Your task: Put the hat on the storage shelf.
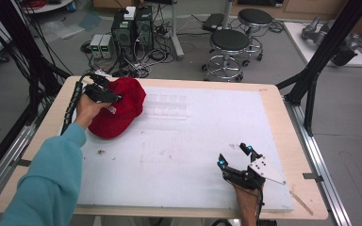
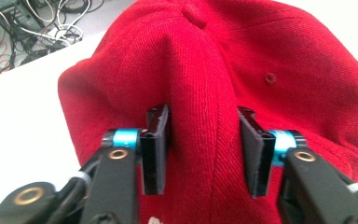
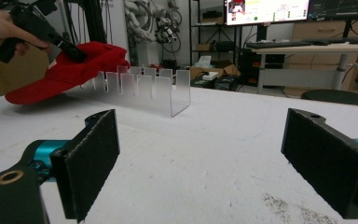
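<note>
Pinching a raised fold of the cap crown, the left hand-held gripper has its jaws narrowed on the fabric; judged best to keep that bite deep and lift gently. Cap sits far-left on the desk beside a clear rack, long axis diagonal, brim toward the near-left. Right hand-held gripper hangs wide open, empty, near-right.

Grey floor surrounds a light wooden table topped with a white board. Two round black-cushioned stools on chrome bases stand beyond it, beside black computer towers amid tangled cables. Black metal frame struts rise at right. Lit monitors sit above a long desk.
</note>
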`<state>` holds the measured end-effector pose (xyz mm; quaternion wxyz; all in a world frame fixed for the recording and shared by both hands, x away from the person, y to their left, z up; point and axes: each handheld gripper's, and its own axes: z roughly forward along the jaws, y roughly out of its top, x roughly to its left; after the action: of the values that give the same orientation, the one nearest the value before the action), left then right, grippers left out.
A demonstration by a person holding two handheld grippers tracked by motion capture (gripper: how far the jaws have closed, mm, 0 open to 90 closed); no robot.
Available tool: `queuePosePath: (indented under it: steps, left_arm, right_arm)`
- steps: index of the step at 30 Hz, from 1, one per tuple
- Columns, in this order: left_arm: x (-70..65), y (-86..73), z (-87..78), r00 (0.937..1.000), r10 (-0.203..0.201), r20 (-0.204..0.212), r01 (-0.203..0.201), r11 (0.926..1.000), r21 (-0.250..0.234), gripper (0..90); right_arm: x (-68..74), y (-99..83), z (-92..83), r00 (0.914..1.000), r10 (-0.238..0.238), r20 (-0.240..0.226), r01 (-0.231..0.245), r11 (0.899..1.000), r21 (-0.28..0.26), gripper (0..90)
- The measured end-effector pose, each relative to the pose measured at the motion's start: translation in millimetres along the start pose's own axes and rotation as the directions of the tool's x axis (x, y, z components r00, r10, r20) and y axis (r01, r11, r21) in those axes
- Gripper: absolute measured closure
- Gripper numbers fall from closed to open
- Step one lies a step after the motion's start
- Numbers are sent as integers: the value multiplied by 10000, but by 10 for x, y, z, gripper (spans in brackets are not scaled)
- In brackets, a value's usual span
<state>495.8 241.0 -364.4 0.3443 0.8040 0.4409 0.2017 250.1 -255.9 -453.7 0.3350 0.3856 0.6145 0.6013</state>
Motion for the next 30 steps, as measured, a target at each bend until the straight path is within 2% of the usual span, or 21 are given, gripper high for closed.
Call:
queuePosePath:
  steps: [2,3,4,6,8,15,19,23,28,30]
  left_arm:
    - [-11,3,15,9999,-37,-125,38,10000,91,649]
    - [-21,1,15,9999,67,-85,-66,9999,144,667]
    - [-36,1,15,9995,293,-104,-291,9994,180,725]
    - [-61,3,18,9979,588,-261,-582,9980,239,779]
    - [-60,3,14,9982,540,-269,-533,9983,247,815]
    - [-52,4,-18,9984,497,-258,-494,9987,115,841]
    - [-60,-1,-47,9971,720,-245,-725,9972,-207,846]
    - [-72,-56,-90,9937,1012,-472,-1038,9930,-567,850]
    - [-50,-93,-180,9968,679,-431,-711,9944,-777,852]
    - [-42,-88,-237,9971,689,-312,-715,9934,-899,853]
  right_arm:
    - [0,0,1,10000,3,7,-3,10000,1,102]
    - [0,0,0,10000,5,2,-5,10000,0,102]
    - [2,0,-2,10000,39,18,-39,10000,19,102]
    - [0,0,1,10000,-6,9,6,10000,-3,102]
    - [0,0,0,10000,2,5,-2,10000,0,102]
    - [1,0,-1,10000,44,21,-44,10000,32,103]
    - [0,0,0,10000,14,14,-14,10000,29,102]
    - [1,0,1,10000,0,20,0,10000,27,102]
    - [2,1,-1,10000,69,26,-70,10000,34,103]
    - [2,1,-2,10000,78,35,-78,10000,38,102]
